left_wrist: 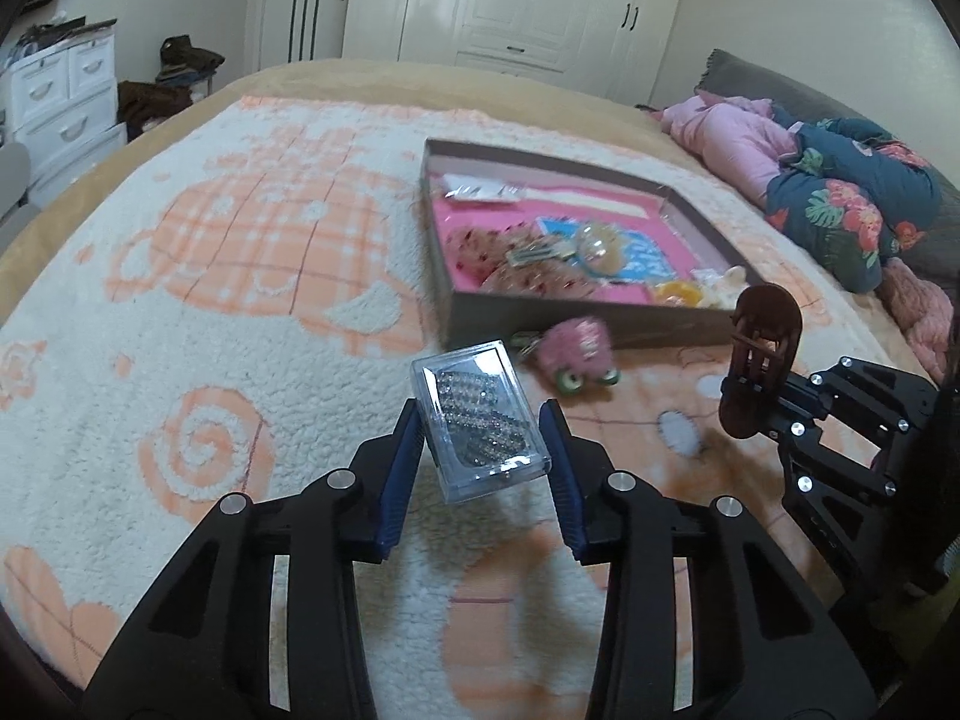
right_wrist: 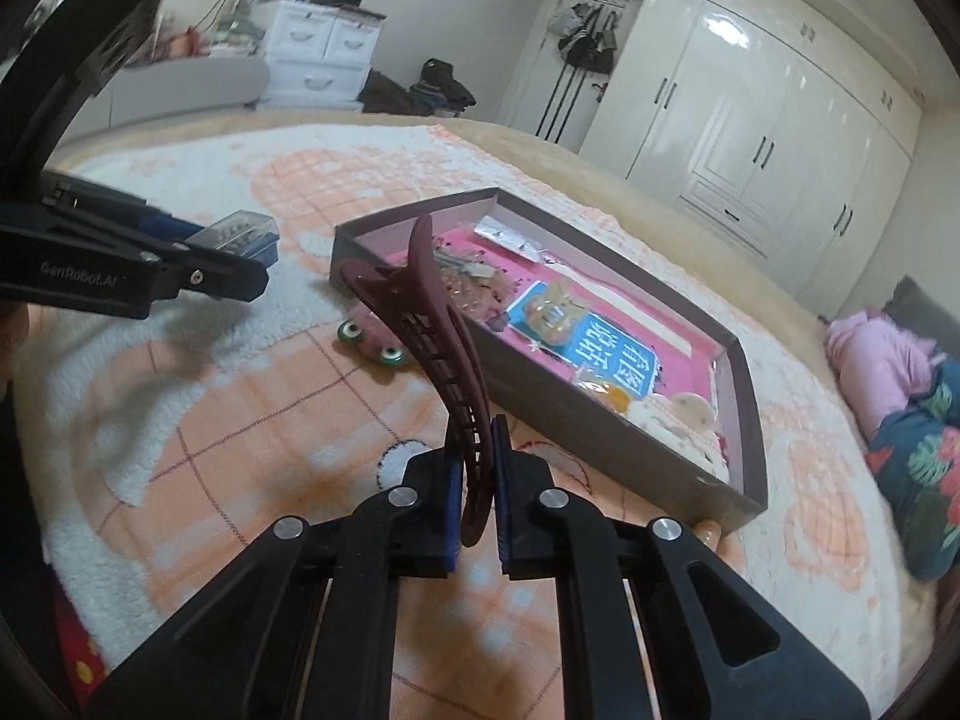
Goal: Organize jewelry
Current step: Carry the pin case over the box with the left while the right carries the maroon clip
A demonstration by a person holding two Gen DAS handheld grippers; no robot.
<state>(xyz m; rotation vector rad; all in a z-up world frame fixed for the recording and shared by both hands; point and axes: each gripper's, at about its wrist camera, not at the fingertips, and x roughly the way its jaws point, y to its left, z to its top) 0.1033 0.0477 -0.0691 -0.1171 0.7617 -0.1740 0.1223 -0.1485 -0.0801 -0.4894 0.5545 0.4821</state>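
Note:
My left gripper (left_wrist: 480,420) is shut on a clear plastic case (left_wrist: 480,420) of sparkly hair clips, held above the blanket; the case shows in the right wrist view (right_wrist: 246,237) too. My right gripper (right_wrist: 477,438) is shut on a dark red hair claw clip (right_wrist: 438,324), which stands up from the jaws; it also shows in the left wrist view (left_wrist: 759,360). A grey box with a pink floor (left_wrist: 474,306) lies ahead and holds several trinkets and a blue card (right_wrist: 606,354). A pink fuzzy toy with green wheels (left_wrist: 579,354) lies on the blanket in front of the box.
A white and orange fleece blanket (left_wrist: 240,276) covers the bed. Pink and floral bedding (left_wrist: 828,192) is piled at the right. White wardrobes (left_wrist: 516,0) and a drawer unit (left_wrist: 60,90) stand beyond the bed.

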